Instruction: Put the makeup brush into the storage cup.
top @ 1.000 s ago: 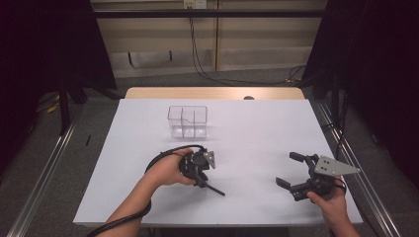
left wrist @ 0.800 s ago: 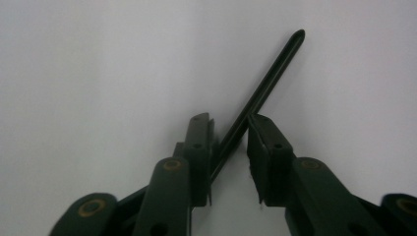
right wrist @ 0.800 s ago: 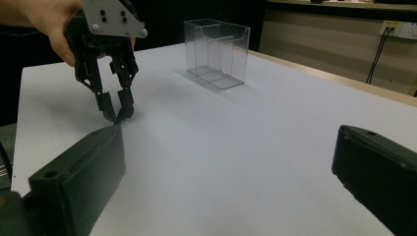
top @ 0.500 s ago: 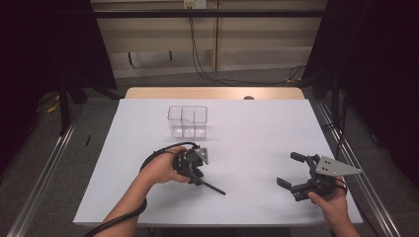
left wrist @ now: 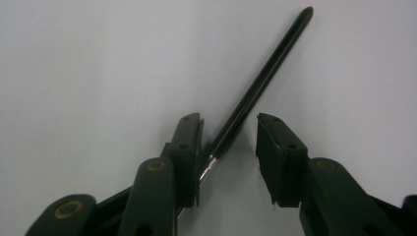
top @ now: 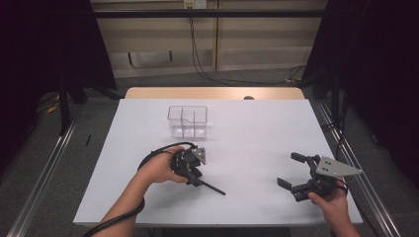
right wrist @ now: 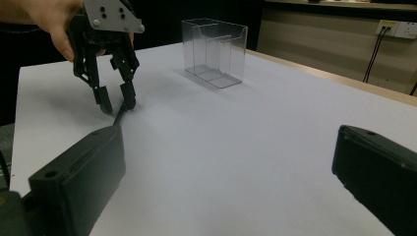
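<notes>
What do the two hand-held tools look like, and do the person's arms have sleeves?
Both tools are black, with two jaws ending in flat rectangular pads. The left tool has a black cable looping back past the wrist and a small grey plate on top. The right tool carries a larger grey three-cornered plate with small holes. Brass-coloured rivets mark the jaw joints in the left gripper view. Both forearms are bare, without sleeves.

Even overhead light brightens the white table (top: 257, 133); around it, dark surroundings; near jaws blur softly.
</notes>
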Demonstrator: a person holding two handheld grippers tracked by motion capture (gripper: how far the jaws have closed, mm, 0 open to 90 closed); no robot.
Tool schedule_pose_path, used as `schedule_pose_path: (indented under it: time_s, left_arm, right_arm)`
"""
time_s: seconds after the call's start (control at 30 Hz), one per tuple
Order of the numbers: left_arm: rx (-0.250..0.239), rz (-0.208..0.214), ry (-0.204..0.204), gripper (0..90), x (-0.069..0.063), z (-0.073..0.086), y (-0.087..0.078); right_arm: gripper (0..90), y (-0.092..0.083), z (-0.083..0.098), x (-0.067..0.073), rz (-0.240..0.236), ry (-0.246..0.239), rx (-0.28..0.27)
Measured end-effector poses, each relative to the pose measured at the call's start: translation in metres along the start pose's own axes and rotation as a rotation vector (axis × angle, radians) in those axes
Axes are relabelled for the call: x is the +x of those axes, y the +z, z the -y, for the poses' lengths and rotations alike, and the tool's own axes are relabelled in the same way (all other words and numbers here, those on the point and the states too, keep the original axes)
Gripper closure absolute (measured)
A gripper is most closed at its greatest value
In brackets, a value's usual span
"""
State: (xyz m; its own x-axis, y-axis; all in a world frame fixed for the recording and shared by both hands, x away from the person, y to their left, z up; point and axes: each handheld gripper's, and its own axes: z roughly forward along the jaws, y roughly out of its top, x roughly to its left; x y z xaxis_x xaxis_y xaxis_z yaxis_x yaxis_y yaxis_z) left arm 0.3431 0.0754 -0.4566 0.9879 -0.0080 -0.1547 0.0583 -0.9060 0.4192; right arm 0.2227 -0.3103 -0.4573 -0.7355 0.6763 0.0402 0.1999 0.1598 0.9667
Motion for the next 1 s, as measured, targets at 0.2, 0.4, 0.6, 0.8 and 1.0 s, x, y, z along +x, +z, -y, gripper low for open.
schedule_pose_path:
  time_s: [0.2, 0.4, 0.6, 0.8, 1.0]
  left_arm:
    - [0.073, -0.037, 0.062, 69.2, -0.003, -0.009, 0.002]
    - [0.105, -0.057, 0.044, 78.5, -0.002, -0.014, 0.002]
    - [0.072, -0.048, -0.034, 83.8, 0.003, -0.010, 0.001]
    - [0.126, -0.055, -0.056, 83.2, 0.003, -0.017, 0.003]
    - [0.204, -0.081, -0.032, 84.0, -0.001, -0.028, 0.006]
  right_arm:
    - [0.0, 0.000, 0.000, 0.000, 0.000, 0.001, 0.000]
    - [0.0, -0.002, 0.000, 0.000, 0.002, 0.002, 0.001]
    - [0.0, -0.003, 0.000, 0.000, 0.006, 0.007, -0.005]
    - [0.0, -0.001, 0.000, 0.000, 0.005, 0.010, 0.000]
    - [0.0, -0.001, 0.000, 0.001, 0.003, 0.003, 0.002]
